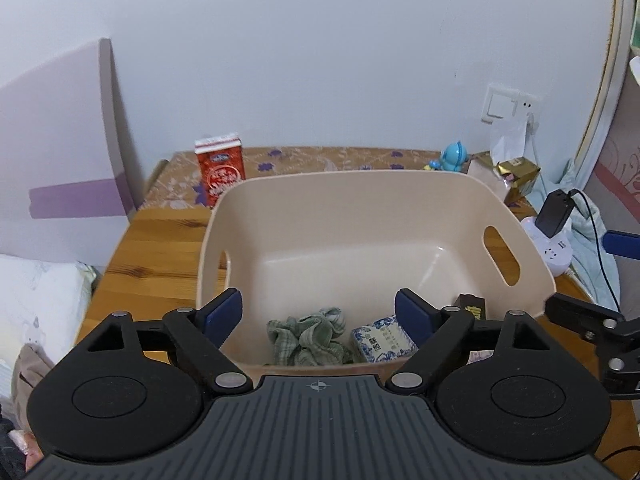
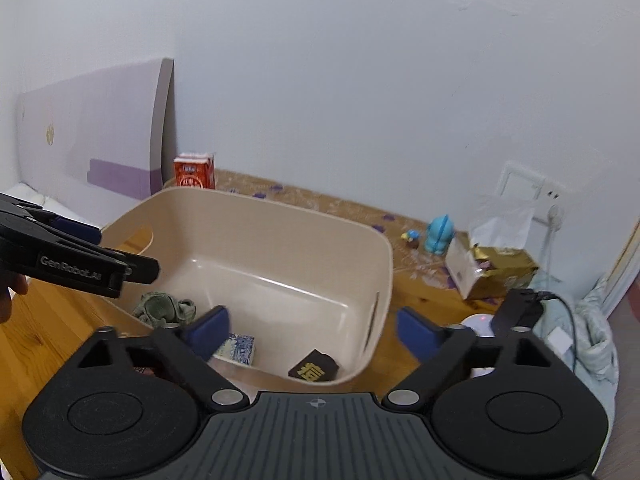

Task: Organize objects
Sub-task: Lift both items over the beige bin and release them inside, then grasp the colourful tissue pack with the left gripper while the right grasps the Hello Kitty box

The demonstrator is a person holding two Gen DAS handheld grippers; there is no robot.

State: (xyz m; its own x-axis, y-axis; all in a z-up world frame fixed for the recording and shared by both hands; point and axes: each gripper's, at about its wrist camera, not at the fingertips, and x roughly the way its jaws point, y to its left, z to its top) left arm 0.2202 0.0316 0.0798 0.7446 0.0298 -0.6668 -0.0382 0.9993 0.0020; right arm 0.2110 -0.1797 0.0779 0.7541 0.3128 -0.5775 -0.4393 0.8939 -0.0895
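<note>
While sitting at the centre of both views, holding three things already on its floor: beige bin [image 1: 372, 216], with a crumpled green checked cloth [image 1: 308, 340] at lower centre of the left wrist view, a blue-and-white patterned box [image 1: 380, 340] just to the right of it, and a dark packet with gold lettering [image 2: 314, 368] toward the lower right of the bin in the right wrist view. Judging the sorting as partly done, no more than that. Remaining out on the bench [image 1: 160, 240]: a red carton [image 1: 220, 172] standing upright at the upper left beyond the bin's far rim, a blue toy figure [image 2: 440, 236] with a tiny figure [image 2: 411, 236] beside it at the upper right, and a gold box [image 2: 504, 272] with clear wrapping farther right. Lying at the right edge, near a white power strip [image 1: 554, 248] and a black adapter with its cable: probably not part of the tidy-up, though hard to say. Hovering low over the near side of the bin, left tongs [image 1: 319, 312], spread wide, blue pads apart, gripping nothing and touching nothing. Spreading equally wide, right tongs [image 2: 312, 330], holding nothing, one pad showing over the bin's interior and the other over the bench outside its right wall. Likely needing a reach next toward the carton or the toys at the back.
</note>
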